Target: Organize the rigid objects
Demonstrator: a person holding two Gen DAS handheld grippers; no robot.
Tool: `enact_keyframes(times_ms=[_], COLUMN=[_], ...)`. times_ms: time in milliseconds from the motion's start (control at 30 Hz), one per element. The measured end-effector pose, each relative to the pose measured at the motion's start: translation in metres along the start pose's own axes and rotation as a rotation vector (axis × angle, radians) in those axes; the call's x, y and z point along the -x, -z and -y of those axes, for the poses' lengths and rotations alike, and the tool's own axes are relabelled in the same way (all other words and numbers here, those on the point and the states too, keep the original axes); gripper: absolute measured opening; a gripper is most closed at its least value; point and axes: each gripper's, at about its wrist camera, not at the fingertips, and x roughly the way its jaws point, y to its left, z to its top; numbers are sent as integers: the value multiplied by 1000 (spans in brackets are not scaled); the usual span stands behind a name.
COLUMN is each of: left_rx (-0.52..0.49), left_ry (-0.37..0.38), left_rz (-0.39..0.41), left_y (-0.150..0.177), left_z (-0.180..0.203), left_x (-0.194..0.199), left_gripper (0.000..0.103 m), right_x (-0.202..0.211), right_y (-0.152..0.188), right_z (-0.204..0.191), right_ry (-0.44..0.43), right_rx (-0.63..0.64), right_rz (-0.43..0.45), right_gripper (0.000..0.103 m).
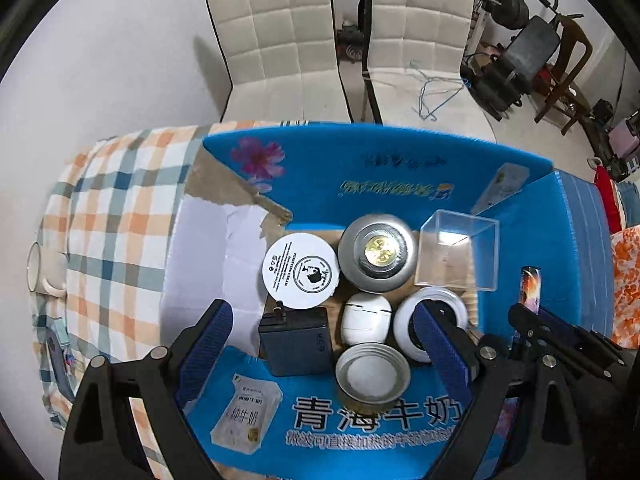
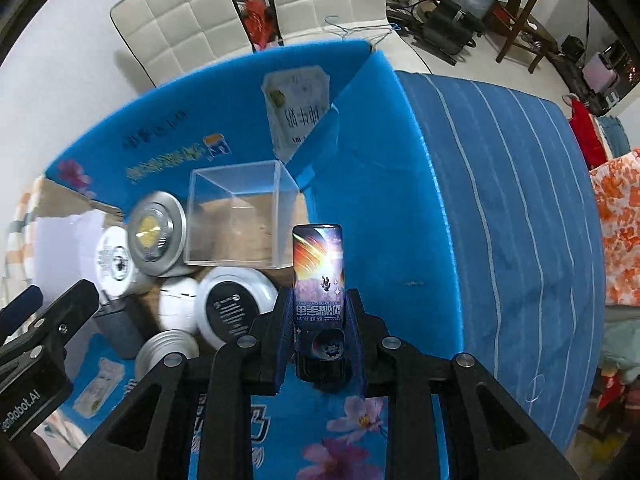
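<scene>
An open blue carton (image 1: 400,168) holds several rigid items. Among them are a white cream jar (image 1: 300,276), a silver tin with a gold centre (image 1: 378,254), a clear plastic cube (image 1: 458,254), a white egg-shaped case (image 1: 366,318), a black charger (image 1: 296,340) and a metal can (image 1: 372,376). My left gripper (image 1: 324,344) hovers open above them, gripping nothing; its right finger covers part of a white round jar (image 1: 436,300). My right gripper (image 2: 319,308) is shut on a slim colourful tube (image 2: 318,264), held upright over the carton's right side beside the cube (image 2: 240,216). That tube (image 1: 530,284) also shows in the left wrist view.
The carton (image 2: 200,120) sits on a checked cloth (image 1: 112,220) with a cup (image 1: 34,268) at its left edge. A blue striped flap (image 2: 500,200) spreads to the right, orange patterned fabric (image 2: 620,232) beyond it. Two white chairs (image 1: 280,40) stand behind.
</scene>
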Motion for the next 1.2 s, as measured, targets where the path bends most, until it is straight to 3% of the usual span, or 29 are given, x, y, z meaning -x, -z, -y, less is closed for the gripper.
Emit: enact_keyframes(times_ms=[233,667,767,900,1067,1133,1200], left_rx=[-32,-43,-30,-16,-1,7,11], left_ry=[6,7,9,13,24,31,38], left_rz=[-38,-57,-55,-45,-19,-5,12], left_y=[0,4,6,8,15,19,24], left_z=[2,5,1,-5,-11,-12,-13], left_x=[-24,-31,-26,-13,17,35,52], left_gripper=[93,93,93,93,93,93,93], right_x=[-16,-25,-15,12,64,89,109], right_y=[0,-2,-1,4,19,27,34], right_z=[-9,-16,-14,-10,-7,-4,-3], right_ry=[43,42,37,25,4,-22,-35], right_rx=[16,33,36,39,65,76,81], right_rz=[-19,-64,-63,-33,35,62,81], right_gripper=[27,30,40,78,84,93,93])
